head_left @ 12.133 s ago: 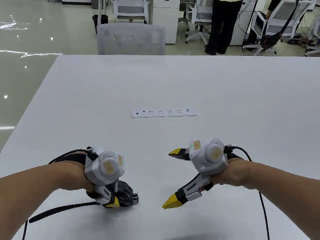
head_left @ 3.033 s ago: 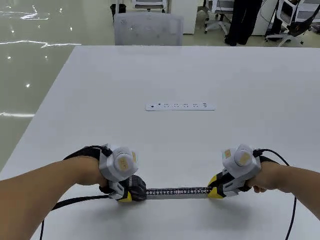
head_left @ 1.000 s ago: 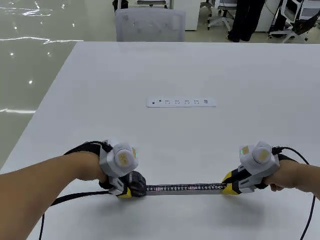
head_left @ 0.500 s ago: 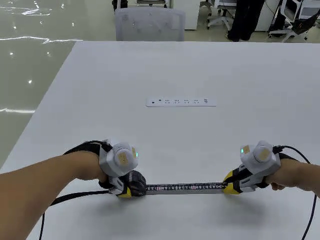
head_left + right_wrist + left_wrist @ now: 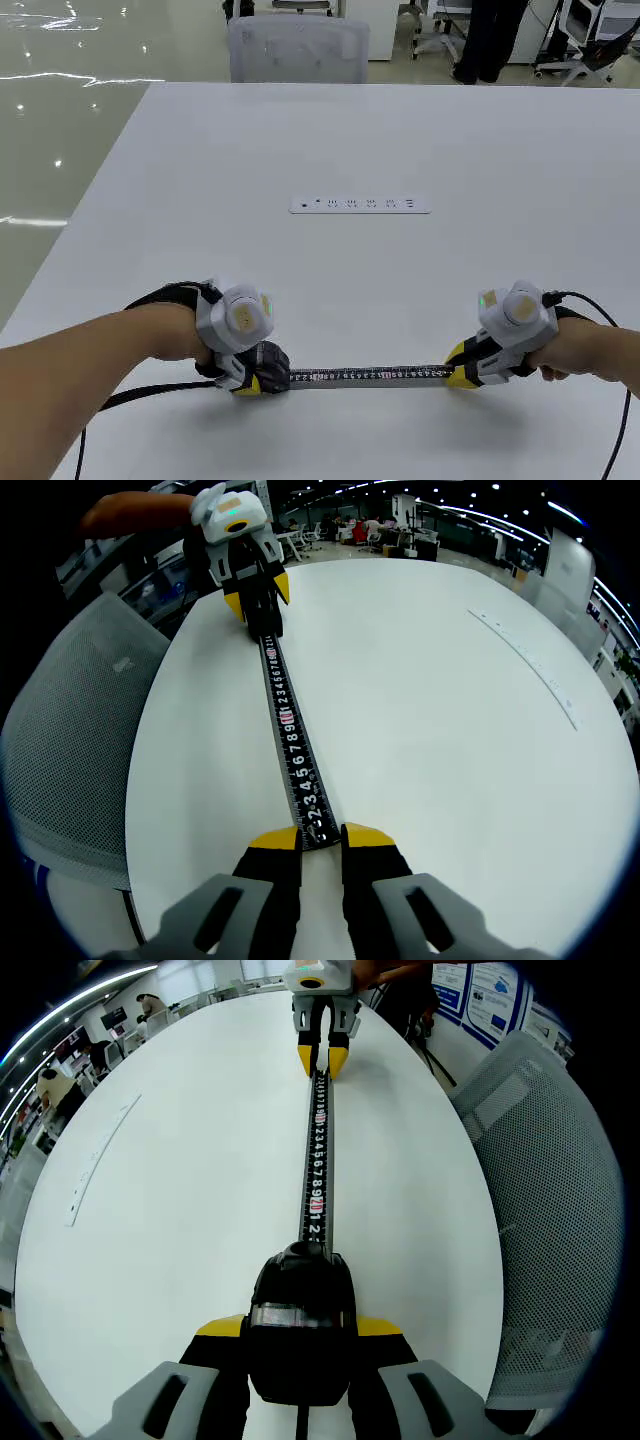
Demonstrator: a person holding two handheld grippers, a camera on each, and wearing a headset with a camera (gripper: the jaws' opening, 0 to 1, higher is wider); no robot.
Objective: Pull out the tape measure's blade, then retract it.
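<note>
Bright, even light from ceiling lights (image 5: 470, 512) fills every view, leaving the white desk (image 5: 400, 140) nearly washed out with only soft, faint shadows, while the glossy floor (image 5: 60, 90) throws back white streaks of glare. Both gripper views bulge with fisheye curving, stretching the chair (image 5: 540, 1190) at the edges; the blade (image 5: 316, 1160) numbers stay sharp in the middle.

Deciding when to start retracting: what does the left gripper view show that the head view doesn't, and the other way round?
Left gripper view: the tape measure case up close between its jaws, and readable numerals on the blade. Head view: the left gripper from above, and both forearms. Shared: the blade stretched across the white table, the right gripper shut on its tip, and the power strip.
</note>
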